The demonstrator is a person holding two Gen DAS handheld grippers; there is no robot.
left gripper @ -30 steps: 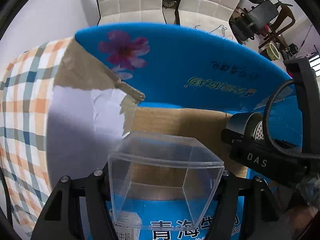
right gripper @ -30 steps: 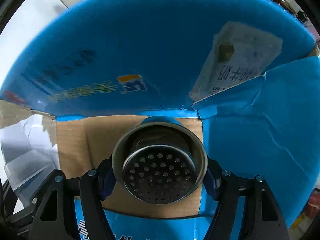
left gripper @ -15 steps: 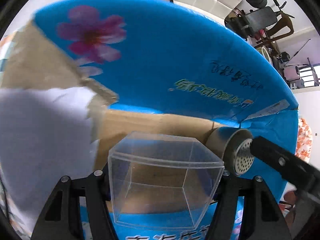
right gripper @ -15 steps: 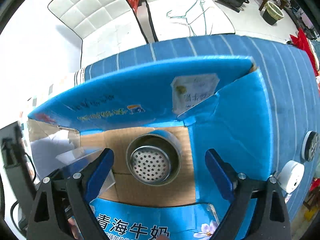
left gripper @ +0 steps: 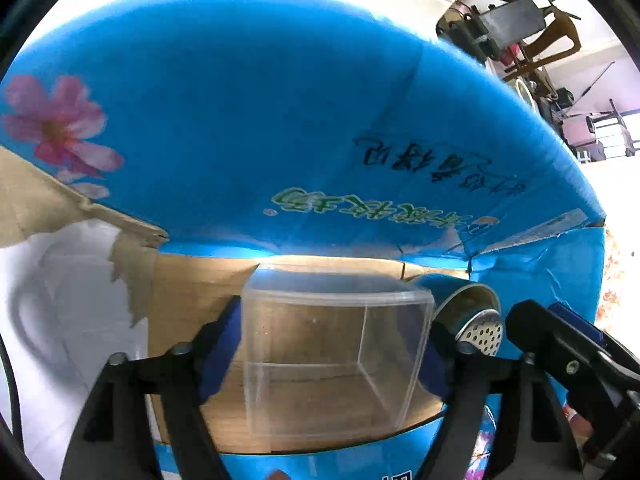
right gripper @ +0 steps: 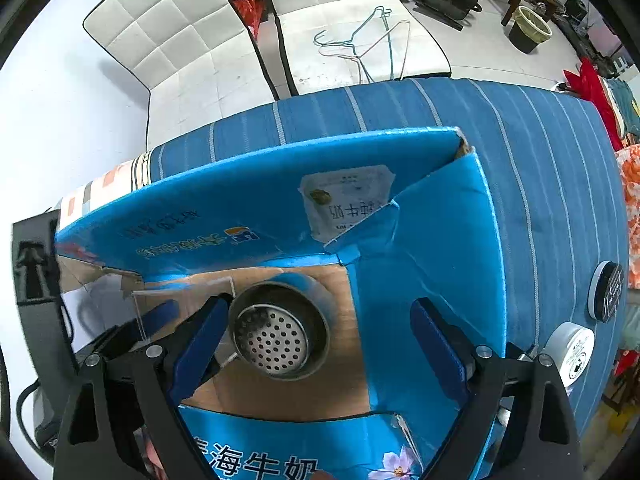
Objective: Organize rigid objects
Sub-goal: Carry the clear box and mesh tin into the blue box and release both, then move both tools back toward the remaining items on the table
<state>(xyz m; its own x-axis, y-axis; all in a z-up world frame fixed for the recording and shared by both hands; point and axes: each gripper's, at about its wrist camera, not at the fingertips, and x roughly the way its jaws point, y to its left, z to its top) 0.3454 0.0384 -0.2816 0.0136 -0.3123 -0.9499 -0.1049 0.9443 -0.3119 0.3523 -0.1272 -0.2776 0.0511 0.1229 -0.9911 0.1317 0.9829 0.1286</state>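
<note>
left gripper (left gripper: 336,356): clenched on clear plastic box (left gripper: 332,356), blue pads on its two side walls, box upright, open top up.
clear box loc: inside the blue carton (right gripper: 440,240), low over the brown cardboard floor, left half. Can't tell if its base is touching the floor yet.
right gripper (right gripper: 316,344): released, jaws spread wide, holding nothing, hanging over the carton's right half.
metal cup (right gripper: 276,332): steel, perforated insert inside, lying tipped w/ mouth toward the cams, on carton floor at far right corner, blue sleeve on its body. Just beside the clear box, right side; contact unclear.
step (my read): seat the clear box on carton floor next to the cup, then let go.
how to do well: lower straight till base is flat on cardboard, keep box level, open only once it's bearing. Leave a gap to the cup so the right pad clears it on opening; the cup can roll if nudged. Lift out vertically, mind the torn left flap (left gripper: 132,264).
risk: thin walls flex, so early release = box tips.
counts: 1 clear box, 1 metal cup, 1 carton, 2 round lidded tins on blue striped cloth (right gripper: 540,152) near its right edge, black tin (right gripper: 608,292) and white tin (right gripper: 572,352); 2 white chairs (right gripper: 168,40) behind.
</note>
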